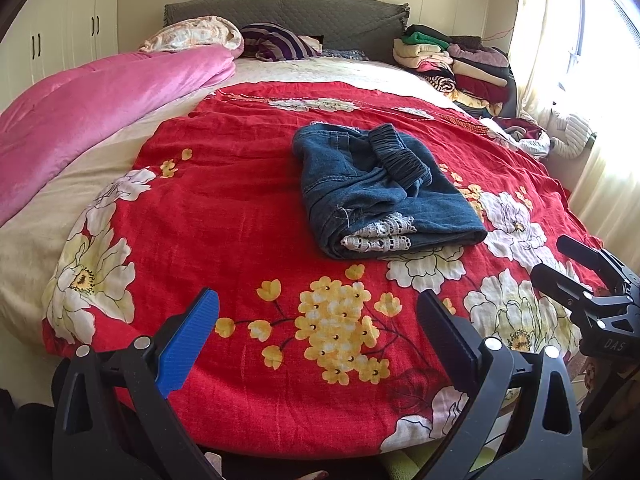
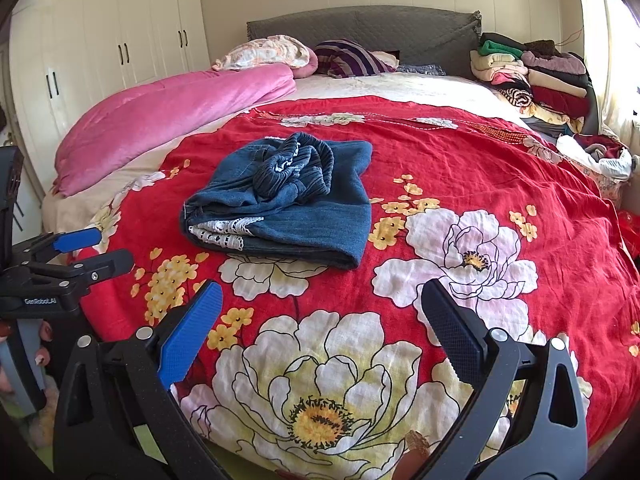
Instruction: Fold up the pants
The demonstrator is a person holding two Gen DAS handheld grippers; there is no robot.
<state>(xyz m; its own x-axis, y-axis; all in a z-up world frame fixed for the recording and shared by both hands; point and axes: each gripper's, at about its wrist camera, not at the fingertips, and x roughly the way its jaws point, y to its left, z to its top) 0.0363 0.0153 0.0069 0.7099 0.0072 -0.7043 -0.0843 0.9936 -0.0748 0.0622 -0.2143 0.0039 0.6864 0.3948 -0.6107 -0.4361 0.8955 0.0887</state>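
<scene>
Blue denim pants (image 1: 376, 188) (image 2: 288, 204) lie folded into a compact bundle on the red floral bedspread (image 1: 224, 216) (image 2: 460, 152), with white lace trim showing at the near edge and the elastic waistband bunched on top. My left gripper (image 1: 318, 328) hovers over the near edge of the bed, well short of the pants, jaws wide apart and empty. My right gripper (image 2: 322, 320) also stands open and empty, nearer than the pants and to their right. Each gripper shows in the other's view: the right gripper (image 1: 568, 264), the left gripper (image 2: 96, 250).
A pink quilt (image 1: 96, 104) lies along the bed's left side, with pillows (image 1: 208, 34) at the grey headboard. A stack of folded clothes (image 1: 460, 64) sits at the far right corner by the curtained window. White wardrobes (image 2: 120, 40) line the left wall.
</scene>
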